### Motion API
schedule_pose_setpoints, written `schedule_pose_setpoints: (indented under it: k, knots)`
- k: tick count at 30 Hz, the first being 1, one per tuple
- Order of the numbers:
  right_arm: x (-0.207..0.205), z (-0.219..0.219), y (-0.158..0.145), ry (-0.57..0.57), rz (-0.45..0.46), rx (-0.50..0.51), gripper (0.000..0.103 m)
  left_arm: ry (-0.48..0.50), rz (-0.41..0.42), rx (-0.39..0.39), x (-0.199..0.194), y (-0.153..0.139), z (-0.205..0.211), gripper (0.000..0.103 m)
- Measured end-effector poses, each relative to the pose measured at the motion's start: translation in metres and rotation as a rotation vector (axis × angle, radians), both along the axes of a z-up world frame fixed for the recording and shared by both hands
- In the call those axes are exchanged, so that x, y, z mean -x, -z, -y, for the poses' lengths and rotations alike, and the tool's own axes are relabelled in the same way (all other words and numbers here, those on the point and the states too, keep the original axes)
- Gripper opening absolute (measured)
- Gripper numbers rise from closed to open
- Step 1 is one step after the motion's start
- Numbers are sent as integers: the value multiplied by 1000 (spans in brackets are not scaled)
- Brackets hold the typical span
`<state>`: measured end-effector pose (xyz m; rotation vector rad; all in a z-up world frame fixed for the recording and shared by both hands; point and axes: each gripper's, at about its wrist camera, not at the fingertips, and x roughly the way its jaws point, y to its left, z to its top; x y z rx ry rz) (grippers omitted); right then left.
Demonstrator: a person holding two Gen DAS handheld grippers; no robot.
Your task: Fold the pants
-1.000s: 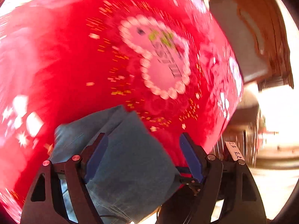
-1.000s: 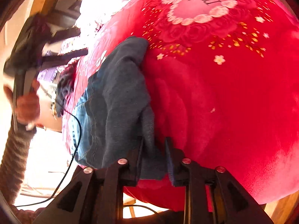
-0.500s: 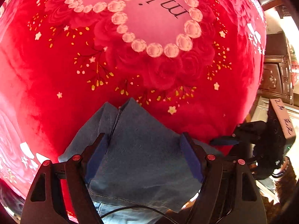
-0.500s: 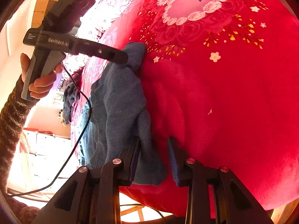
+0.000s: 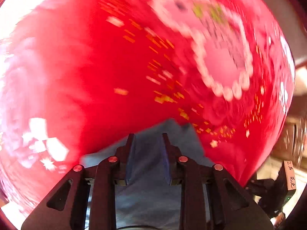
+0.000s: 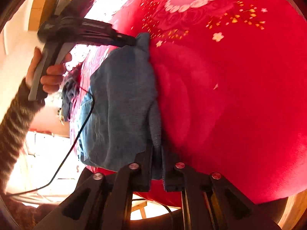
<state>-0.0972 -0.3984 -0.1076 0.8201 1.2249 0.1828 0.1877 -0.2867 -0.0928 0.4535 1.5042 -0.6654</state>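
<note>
Pants [image 6: 122, 103]: blue denim, soft and creased, folded into a long bundle lying on the blanket [image 6: 230, 95] near its edge; visible seams and a frayed hem.
Blanket: plush red fabric, printed with a pink heart ringed in white roses, small gold flowers; left wrist view blurred.
Left gripper [image 5: 147, 143]: black, blue-padded fingers part closed with denim between them at the far end of the pants; firm contact cannot be told.
Right gripper [image 6: 157, 153]: black fingers pinched together on the near hem.
Cable [image 6: 76, 140]: thin, black, draped across the denim.
</note>
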Motion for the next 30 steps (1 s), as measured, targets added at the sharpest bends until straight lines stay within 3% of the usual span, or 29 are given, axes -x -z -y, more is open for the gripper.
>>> schedule_pose_setpoints:
  k: [3, 5, 7, 9, 11, 13, 15, 16, 17, 19, 21, 23, 24, 25, 28, 30]
  knots:
    - [5, 9, -11, 19, -3, 34, 33, -94, -65, 107, -4, -20, -50, 24]
    - [3, 24, -21, 75, 23, 45, 33, -143, -118, 155, 5, -26, -83, 29]
    - [-12, 32, -30, 113, 63, 29, 36, -192, -183, 220, 24, -26, -108, 50]
    - [-44, 32, -37, 111, 122, 3, 53, -233, -263, 290, 40, -26, -120, 52]
    - [-82, 26, -36, 89, 130, 15, 63, -262, -364, 343, 67, -15, -123, 52]
    - [-121, 21, -24, 54, 105, 37, 63, -274, -430, 383, 97, -8, -126, 52]
    - [-154, 11, -3, 28, 31, 70, 59, -247, -418, 369, 123, -3, -120, 52]
    - [-167, 5, 3, 0, 6, 70, 47, -237, -372, 333, 134, 0, -118, 52]
    - [-177, -2, 2, -37, 0, 101, 8, -227, -325, 311, 143, 2, -116, 52]
    - [-188, -20, -18, -118, 79, 266, 9, -217, -241, 322, 153, -2, -114, 52]
    - [-195, -34, -10, -209, 20, 420, 16, -205, -215, 304, 154, -5, -108, 52]
    - [-195, -38, -10, -238, 8, 494, 22, -217, -227, 313, 152, -13, -110, 52]
    - [-192, -37, -19, -219, 20, 507, 29, -231, -240, 329, 150, -17, -114, 52]
    - [-185, -33, -31, -186, 48, 496, 29, -254, -256, 353, 148, -22, -122, 52]
    - [-162, -26, -58, -127, 114, 394, 37, -336, -278, 429, 140, -36, -161, 52]
    - [-149, -32, -71, -131, 144, 363, 49, -420, -270, 481, 133, -47, -204, 52]
